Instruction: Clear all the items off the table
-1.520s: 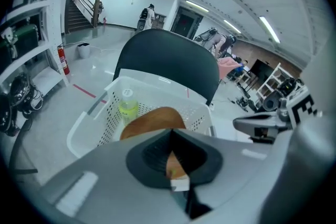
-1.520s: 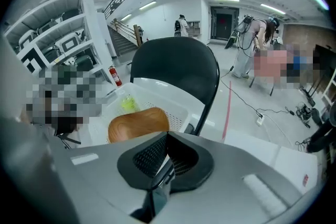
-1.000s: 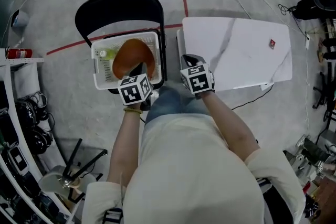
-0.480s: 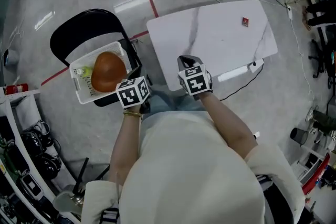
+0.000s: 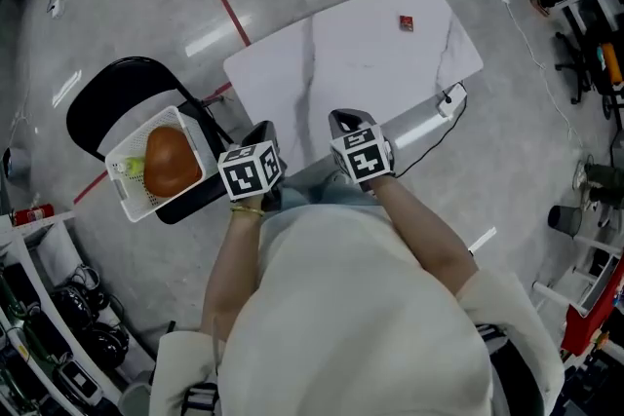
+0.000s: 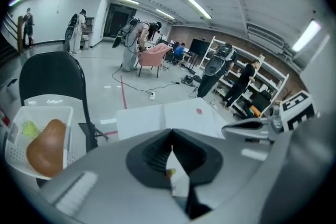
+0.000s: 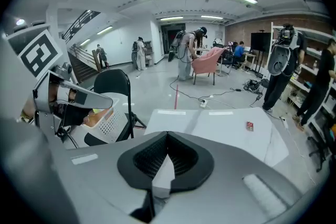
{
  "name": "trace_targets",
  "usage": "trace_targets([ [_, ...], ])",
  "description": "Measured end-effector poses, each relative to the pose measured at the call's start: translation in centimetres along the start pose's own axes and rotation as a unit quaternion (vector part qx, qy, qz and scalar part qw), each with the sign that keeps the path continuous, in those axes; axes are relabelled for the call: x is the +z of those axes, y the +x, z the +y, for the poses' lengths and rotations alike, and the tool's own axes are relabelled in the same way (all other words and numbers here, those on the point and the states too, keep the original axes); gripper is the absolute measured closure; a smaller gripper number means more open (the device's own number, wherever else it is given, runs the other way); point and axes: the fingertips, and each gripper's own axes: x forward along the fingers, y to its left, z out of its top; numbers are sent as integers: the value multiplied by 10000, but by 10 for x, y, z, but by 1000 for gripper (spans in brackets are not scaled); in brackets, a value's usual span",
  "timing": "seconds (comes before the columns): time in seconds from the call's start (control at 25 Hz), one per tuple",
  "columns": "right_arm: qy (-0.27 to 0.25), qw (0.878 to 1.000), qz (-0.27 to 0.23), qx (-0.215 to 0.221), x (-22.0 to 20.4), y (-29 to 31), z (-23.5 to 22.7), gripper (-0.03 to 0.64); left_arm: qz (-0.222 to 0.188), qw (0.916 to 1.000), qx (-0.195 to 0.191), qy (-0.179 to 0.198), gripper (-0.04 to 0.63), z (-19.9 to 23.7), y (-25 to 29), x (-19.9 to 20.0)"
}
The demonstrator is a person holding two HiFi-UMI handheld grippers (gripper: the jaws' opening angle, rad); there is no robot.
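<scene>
A second before, the left gripper had hung over the white basket on the black chair, its tip just beside the orange-brown rounded object lying in it. By this moment both grippers had swung away to the right and sat side by side at the near edge of the white marble table, the left one at the near left corner and the right gripper just right of it. The chair and basket now lay well off to the left, and the table stood straight ahead instead of to the right.

The left gripper's jaws were clenched together with nothing between them, and the right gripper's jaws were likewise pressed tight and empty.

The basket held the orange-brown object and a small yellow-green thing beside it, as before. One small red item lay alone on the far right part of the table, well apart from both grippers.
</scene>
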Motion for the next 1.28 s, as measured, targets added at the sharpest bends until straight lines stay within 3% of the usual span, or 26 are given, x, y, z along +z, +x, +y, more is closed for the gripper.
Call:
trace_targets([
  [0.52, 726, 9950, -203, -656, -60, -70, -110, 618, 249, 9939, -693, 826, 586, -138, 54, -13],
  [0.96, 1677, 9734, -381, -1515, -109, -123, -173, 618, 662, 9669, -1676, 1806, 586, -248, 90, -24],
  [1.28, 2037, 9604, -483, -1838, -123, -146, -198, 618, 838, 9519, -1943, 2216, 586, -287, 104, -30],
])
